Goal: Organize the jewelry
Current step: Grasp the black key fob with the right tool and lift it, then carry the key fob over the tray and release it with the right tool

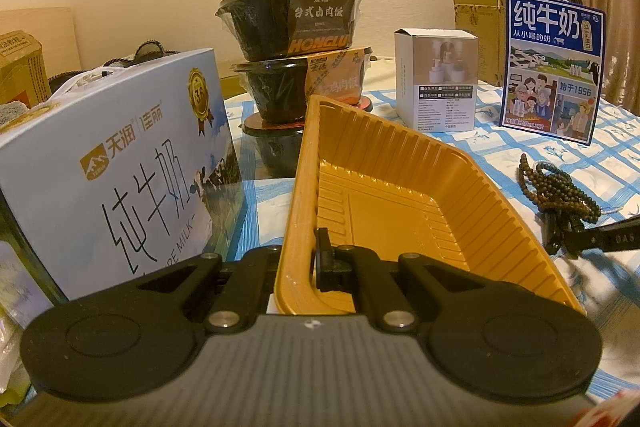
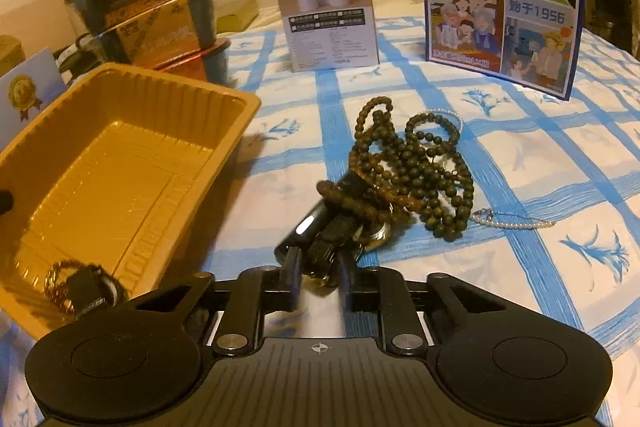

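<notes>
We see the sorting partly done: one beaded bracelet (image 2: 66,285) with a dark clasp already lies in the near corner of the ribbed yellow plastic tray (image 2: 236,107), while the tangle of dark green bead necklaces (image 2: 424,163) and a thin pearl chain (image 2: 516,223) remain on the blue-checked tablecloth (image 2: 560,163). Our left gripper (image 1: 316,267) is clamped narrowly on the tray's near rim, steadying it. Our right gripper (image 2: 320,259) has its jaws drawn in around a brown bead bracelet (image 2: 352,205) and a dark glossy piece at the pile's near edge, directly ahead of it; the tray sits to its left, apart from the pile.
</notes>
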Action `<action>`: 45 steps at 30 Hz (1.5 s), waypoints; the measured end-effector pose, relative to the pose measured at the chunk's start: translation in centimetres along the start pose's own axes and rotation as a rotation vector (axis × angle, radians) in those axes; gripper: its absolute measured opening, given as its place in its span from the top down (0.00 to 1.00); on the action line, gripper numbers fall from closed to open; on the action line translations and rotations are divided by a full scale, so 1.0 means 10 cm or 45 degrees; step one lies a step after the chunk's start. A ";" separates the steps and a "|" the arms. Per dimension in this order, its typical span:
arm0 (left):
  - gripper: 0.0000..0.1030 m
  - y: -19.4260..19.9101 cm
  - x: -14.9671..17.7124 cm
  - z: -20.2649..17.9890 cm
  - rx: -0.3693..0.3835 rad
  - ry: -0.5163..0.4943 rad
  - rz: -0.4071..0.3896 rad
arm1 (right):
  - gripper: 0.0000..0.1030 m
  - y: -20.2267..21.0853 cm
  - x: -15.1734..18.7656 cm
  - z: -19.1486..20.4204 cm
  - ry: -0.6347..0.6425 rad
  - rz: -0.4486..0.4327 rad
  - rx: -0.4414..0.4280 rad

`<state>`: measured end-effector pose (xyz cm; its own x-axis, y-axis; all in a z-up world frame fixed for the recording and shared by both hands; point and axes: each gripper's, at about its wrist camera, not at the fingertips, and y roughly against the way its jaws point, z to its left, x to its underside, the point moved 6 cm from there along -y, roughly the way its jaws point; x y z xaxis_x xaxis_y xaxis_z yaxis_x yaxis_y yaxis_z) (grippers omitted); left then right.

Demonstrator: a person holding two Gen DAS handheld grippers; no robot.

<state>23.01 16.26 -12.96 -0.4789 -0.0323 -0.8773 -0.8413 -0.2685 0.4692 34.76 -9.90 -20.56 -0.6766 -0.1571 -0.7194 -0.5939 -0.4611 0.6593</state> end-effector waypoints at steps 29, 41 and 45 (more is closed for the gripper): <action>0.96 0.01 0.01 -0.01 0.002 0.004 -0.005 | 0.86 0.36 -0.01 -0.03 -0.193 -0.024 -0.141; 0.96 0.01 0.00 -0.01 0.005 0.003 -0.004 | 0.86 0.57 -0.17 0.97 0.380 -0.214 -0.292; 0.96 0.00 0.01 -0.01 0.005 0.005 -0.003 | 0.86 0.43 -0.10 1.27 0.489 -0.187 -0.349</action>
<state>22.98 16.18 -13.01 -0.4762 -0.0354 -0.8786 -0.8432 -0.2649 0.4677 27.37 -0.65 -14.23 -0.3545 -0.3600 -0.8629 -0.4995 -0.7073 0.5003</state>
